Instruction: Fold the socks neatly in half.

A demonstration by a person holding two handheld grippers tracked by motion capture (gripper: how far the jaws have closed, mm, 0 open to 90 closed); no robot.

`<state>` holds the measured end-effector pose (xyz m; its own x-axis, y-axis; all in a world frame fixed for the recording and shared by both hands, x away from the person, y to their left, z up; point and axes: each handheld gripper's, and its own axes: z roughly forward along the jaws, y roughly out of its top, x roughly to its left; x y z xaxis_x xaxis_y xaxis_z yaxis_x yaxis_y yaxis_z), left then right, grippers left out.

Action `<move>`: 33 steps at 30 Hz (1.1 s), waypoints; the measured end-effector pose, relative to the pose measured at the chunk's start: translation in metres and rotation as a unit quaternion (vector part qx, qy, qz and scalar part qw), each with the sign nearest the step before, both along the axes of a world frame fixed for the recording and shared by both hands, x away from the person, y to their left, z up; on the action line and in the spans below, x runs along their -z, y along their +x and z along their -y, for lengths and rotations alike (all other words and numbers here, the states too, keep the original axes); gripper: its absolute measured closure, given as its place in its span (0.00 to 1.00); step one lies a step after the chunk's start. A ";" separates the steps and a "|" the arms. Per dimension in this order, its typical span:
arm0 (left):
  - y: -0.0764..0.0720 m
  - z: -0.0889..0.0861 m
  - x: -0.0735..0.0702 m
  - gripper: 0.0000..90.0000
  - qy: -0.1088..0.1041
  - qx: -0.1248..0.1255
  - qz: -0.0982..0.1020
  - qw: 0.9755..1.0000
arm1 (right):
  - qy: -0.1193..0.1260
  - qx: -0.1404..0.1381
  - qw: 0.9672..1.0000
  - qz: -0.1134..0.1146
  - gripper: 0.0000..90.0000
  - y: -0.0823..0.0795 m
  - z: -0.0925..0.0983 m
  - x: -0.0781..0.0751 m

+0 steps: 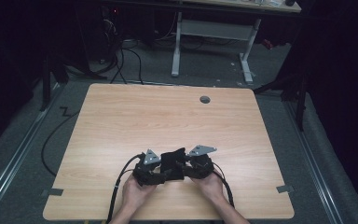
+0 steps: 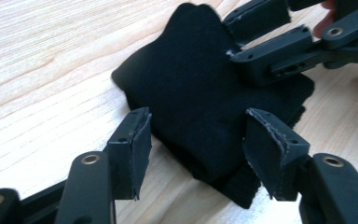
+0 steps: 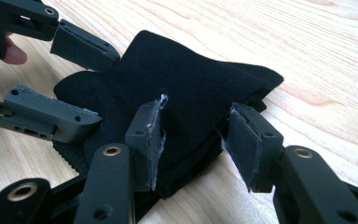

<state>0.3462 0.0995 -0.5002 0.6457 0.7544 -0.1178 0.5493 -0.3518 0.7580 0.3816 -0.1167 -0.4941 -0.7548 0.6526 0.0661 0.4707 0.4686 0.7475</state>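
Observation:
A folded black cloth (image 1: 172, 161) lies on the wooden table (image 1: 168, 112) near its front edge, between the two hand-held grippers. My left gripper (image 1: 162, 173) comes at it from the left and my right gripper (image 1: 182, 169) from the right. In the left gripper view the left gripper (image 2: 198, 140) stands open, its pads astride the near end of the cloth (image 2: 191, 88) without squeezing it; the right gripper (image 2: 233, 39) rests on the far end. In the right gripper view the right gripper (image 3: 193, 137) is open around a raised fold of the cloth (image 3: 191, 84), with the left gripper (image 3: 103, 88) opposite.
A round cable hole (image 1: 205, 99) sits near the table's far edge. Beyond the table stand a white desk frame (image 1: 176, 46) and loose cables (image 1: 121, 65) on the grey floor. Dark stands flank the table on both sides.

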 end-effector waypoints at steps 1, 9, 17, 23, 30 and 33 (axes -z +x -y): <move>0.000 0.000 0.001 0.47 0.000 0.000 0.001 1.000 | -0.002 0.001 1.000 0.002 0.61 0.000 0.000 0.001; 0.007 -0.001 0.005 0.48 -0.012 -0.004 0.008 1.000 | -0.011 0.015 1.000 0.009 0.61 0.002 0.000 0.002; 0.017 0.004 0.003 0.52 -0.010 -0.005 0.006 1.000 | -0.025 0.033 0.999 0.020 0.61 0.006 0.001 0.000; 0.025 0.006 0.005 0.53 -0.024 -0.008 0.003 1.000 | -0.017 0.050 0.998 0.019 0.61 0.014 0.006 0.001; 0.037 0.013 0.004 0.54 -0.020 -0.010 0.004 1.000 | -0.006 0.077 0.997 0.012 0.61 0.020 0.011 0.003; 0.042 0.016 0.002 0.54 -0.014 -0.010 0.003 1.000 | -0.003 0.086 0.996 0.012 0.61 0.023 0.013 0.003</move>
<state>0.3885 0.0834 -0.5022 0.6319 0.7631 -0.1359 0.5512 -0.3191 0.7710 0.4047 -0.1297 -0.4974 -0.6331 0.7728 0.0444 0.5263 0.3876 0.7568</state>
